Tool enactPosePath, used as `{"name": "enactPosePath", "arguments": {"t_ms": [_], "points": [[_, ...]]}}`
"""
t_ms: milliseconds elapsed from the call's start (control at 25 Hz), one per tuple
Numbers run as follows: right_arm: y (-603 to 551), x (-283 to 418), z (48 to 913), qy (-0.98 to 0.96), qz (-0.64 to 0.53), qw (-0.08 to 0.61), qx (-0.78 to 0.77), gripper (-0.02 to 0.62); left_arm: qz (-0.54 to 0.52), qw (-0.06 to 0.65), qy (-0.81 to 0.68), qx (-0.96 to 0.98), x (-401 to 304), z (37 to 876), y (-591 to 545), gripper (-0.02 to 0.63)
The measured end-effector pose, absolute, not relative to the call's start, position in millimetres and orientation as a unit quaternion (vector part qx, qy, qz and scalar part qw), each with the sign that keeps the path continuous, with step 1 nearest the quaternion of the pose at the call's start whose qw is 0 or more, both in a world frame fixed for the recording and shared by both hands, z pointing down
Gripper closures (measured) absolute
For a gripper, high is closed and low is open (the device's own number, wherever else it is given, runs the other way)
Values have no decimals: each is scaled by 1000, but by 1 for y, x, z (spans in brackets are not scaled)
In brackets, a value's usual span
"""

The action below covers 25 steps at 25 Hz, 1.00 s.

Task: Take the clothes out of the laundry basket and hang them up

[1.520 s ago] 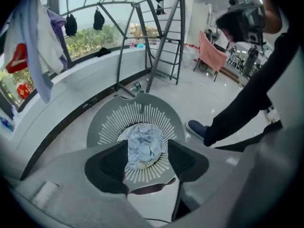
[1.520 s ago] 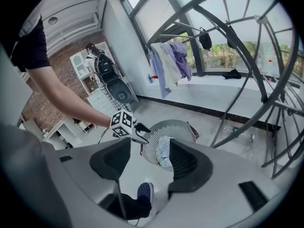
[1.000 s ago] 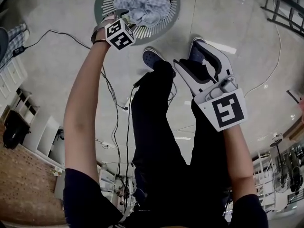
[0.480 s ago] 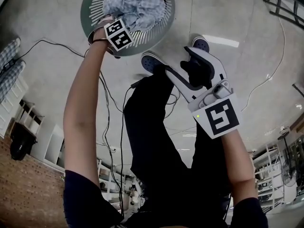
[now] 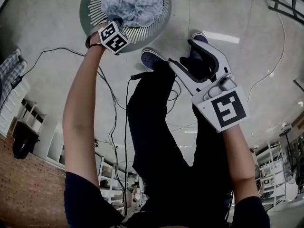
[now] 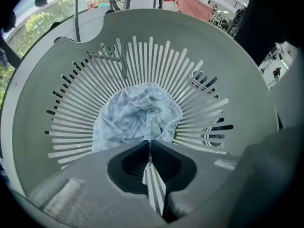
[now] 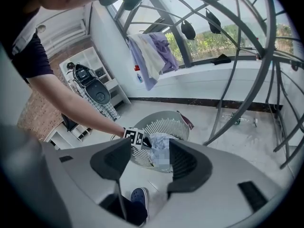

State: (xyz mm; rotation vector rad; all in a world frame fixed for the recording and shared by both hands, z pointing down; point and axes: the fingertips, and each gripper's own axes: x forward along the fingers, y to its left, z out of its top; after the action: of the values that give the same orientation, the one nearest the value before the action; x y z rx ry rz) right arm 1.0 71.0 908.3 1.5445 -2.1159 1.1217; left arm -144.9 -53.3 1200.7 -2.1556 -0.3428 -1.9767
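A round grey slatted laundry basket (image 5: pixel 90 4) stands on the floor ahead of the person's feet. A crumpled light blue garment (image 5: pixel 135 4) lies in it. My left gripper (image 5: pixel 122 23) reaches into the basket at the garment's near edge. In the left gripper view its jaws (image 6: pixel 149 144) are pressed together, tips pinching the edge of the garment (image 6: pixel 137 118) over the basket's slats (image 6: pixel 228 70). My right gripper (image 5: pixel 183 52) hovers above the person's legs, open and holding nothing. In the right gripper view its jaws (image 7: pixel 148 160) frame the basket (image 7: pixel 166 125).
Black cables (image 5: pixel 114 103) trail over the floor left of the legs. A blue shoe (image 5: pixel 151 58) stands just below the basket. A grey tubular drying rack (image 7: pixel 237 80) rises on the right, with clothes (image 7: pixel 149 56) hung by the window. White shelves (image 5: pixel 38 137) stand at left.
The left gripper has pushed a little deeper into the basket, up to the garment. The right gripper has stayed over the legs, open.
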Motion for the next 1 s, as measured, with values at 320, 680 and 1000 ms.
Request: {"name": "enactPosePath", "arguments": {"t_ms": [320, 680, 1000], "points": [[63, -20, 859, -740, 382, 158, 531, 347, -628, 88, -67, -770, -153, 1114, -59, 575], [60, 4, 800, -750, 373, 172, 519, 347, -576, 11, 3, -817, -110, 1001, -40, 577], [65, 4, 731, -759, 364, 206, 499, 347, -546, -40, 33, -836, -97, 869, -39, 577]]}}
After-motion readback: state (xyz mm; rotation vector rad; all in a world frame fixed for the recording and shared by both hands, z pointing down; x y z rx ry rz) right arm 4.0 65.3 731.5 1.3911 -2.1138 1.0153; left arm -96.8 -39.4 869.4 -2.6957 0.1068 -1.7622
